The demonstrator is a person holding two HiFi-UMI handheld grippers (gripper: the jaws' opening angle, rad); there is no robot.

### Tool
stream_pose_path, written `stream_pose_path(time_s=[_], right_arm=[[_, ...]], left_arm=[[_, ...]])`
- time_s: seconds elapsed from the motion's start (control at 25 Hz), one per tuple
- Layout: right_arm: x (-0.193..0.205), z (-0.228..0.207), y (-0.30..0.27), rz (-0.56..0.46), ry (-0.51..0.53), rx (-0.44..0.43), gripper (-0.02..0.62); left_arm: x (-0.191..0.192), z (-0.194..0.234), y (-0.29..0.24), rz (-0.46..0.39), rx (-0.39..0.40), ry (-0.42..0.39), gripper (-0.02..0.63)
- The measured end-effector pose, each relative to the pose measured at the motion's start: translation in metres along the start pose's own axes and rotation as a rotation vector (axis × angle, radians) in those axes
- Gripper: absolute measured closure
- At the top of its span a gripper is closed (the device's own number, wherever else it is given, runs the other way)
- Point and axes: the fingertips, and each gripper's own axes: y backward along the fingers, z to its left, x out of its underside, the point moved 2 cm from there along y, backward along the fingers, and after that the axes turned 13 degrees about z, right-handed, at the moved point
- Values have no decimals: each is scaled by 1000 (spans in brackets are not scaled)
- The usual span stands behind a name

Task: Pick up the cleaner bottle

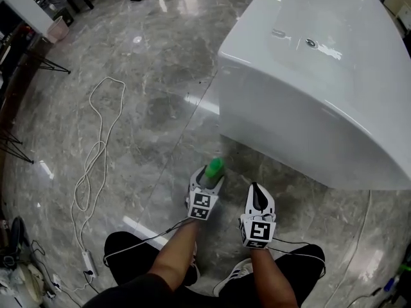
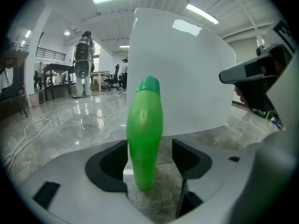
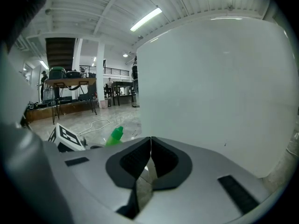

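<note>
Left claw [image 1: 208,183] is held low over the grey marbled floor [image 1: 148,108] with its jaws spread wide, and the cleaner bottle [image 2: 145,134] stands upright in the gap between them. The left jaw is right at the bottle's side, while floor shows between the bottle and the right jaw, so the pads are not squeezing it. The bottle is bright green plastic all over, slim and smooth, narrow at the foot, swelling a little toward the shoulder and then tapering into a rounded cap [image 2: 149,84] of a slightly deeper green. The side facing the left gripper view carries no label, only a soft sheen and a small dimple high on the body. It rests on the floor just in front of the big white tub [image 1: 308,76]. In the head view only its green top shows past the tip of the claw, and the person's bare forearm [image 1: 176,255] runs back from the marker cube [image 1: 201,205] at the claw's rear. Right claw [image 1: 258,197] hangs just beside the left one, a little nearer the person, and points toward the tub's white wall. Its jaws are closed together with nothing between them, leaving only a thin seam where the dark pads meet. From the right gripper view the bottle appears small and off to the left, next to the left claw's marker cube, well clear of these jaws. The tub fills the right side of every view, glossy and plain, and its rounded wall meets the floor just past the bottle.
</note>
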Motion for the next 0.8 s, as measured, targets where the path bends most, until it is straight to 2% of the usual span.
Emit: stream_pose_path(time_s=[0.36, 0.56, 0.68, 0.8], right_arm=[[13, -5, -13, 39, 36, 12, 580], [18, -11, -14, 54, 37, 31, 580], [17, -12, -16, 46, 33, 35, 580], [18, -14, -16, 49, 29, 45, 580]], left_arm=[[-9, 7, -30, -24, 14, 3, 322], [-12, 9, -40, -32, -12, -1, 325], [-17, 10, -42, -41, -27, -12, 410], [-19, 9, -44, -36, -30, -12, 413]])
